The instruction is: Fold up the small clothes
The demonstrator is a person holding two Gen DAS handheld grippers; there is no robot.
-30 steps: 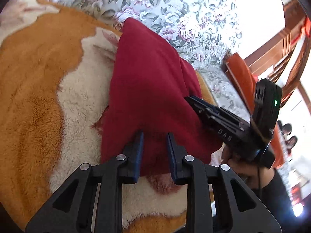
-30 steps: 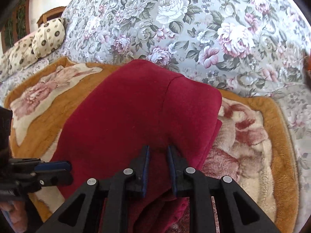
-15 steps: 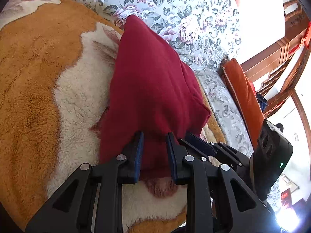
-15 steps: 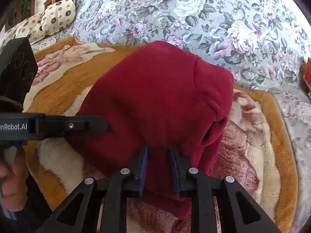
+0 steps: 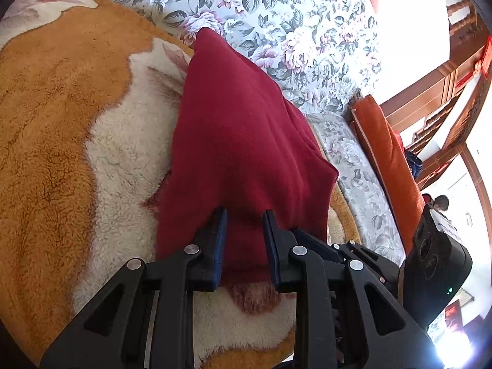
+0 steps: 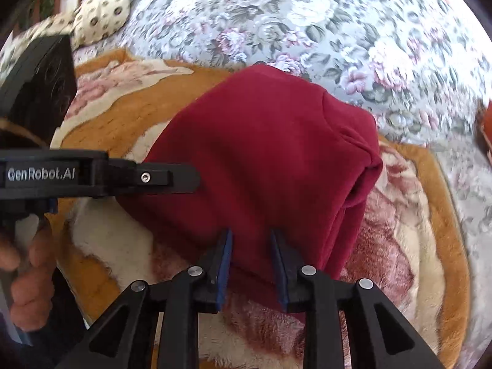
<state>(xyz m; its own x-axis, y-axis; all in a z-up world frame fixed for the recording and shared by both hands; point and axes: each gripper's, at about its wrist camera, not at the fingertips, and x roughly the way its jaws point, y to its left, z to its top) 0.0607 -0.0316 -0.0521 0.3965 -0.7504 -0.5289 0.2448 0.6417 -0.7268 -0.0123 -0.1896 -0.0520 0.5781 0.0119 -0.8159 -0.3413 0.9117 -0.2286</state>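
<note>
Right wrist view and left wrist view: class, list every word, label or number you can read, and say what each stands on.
"GenRobot.AI": white letters on the black side of the left tongs, seen in the right wrist view.
Red hangings on the wooden frame, left wrist view: too small to read.
Garment, blanket, floral cover: no text.

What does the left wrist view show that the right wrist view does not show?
Only the left wrist view shows the orange cushion, the wooden furniture behind it, and the right gripper from the side.

Only the right wrist view shows the spotted pillow, a hand, and the left gripper from the side, reaching the garment's left edge.

Both show the folded red garment lying on the orange and cream blanket, with the floral cover behind. Each gripper has the garment's near edge between its fingers; the right one's are opening.
</note>
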